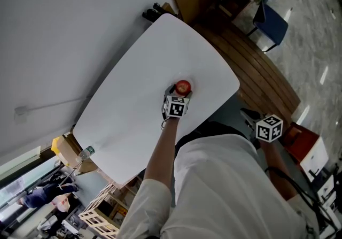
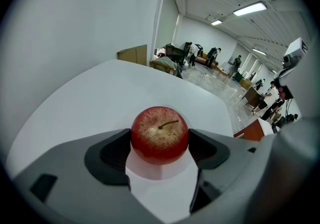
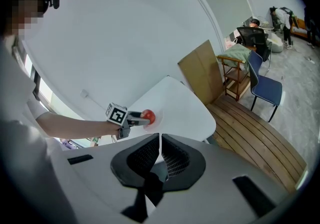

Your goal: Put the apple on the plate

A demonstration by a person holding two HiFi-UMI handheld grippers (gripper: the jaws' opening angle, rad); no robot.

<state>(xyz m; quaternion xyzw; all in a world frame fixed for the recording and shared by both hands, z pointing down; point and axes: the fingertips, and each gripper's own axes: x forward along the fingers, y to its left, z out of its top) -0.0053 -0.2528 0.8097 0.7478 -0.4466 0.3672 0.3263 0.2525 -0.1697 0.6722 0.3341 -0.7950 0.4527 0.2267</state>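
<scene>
Left gripper (image 2: 159,143) with its jaws clamped on the apple (image 1: 183,87), one dark pad against each flank at the widest girth. The fruit is near the table's (image 1: 133,104) edge closest to the person, over a white disc that reads as the plate (image 2: 160,170). Whether the apple already rests on the plate or is held just above it cannot be told from these views. The apple is small and round, deep red with fine pale speckling that lightens to yellow around the stem hollow. Its short brown stem bends to one side and points up toward the camera. The skin looks smooth and faintly glossy, so it is probably somewhat slippery. The body should be firm and light enough for one gripper, though hard squeezing could bruise it. The present hold across the equator, stem upward, seems the soundest, since a grip nearer the top or bottom would tend to squeeze the fruit out. Once freed, a round fruit on a shallow plate may roll. The right gripper (image 3: 159,154) is off the table beside the person, its jaws together with nothing between them.
</scene>
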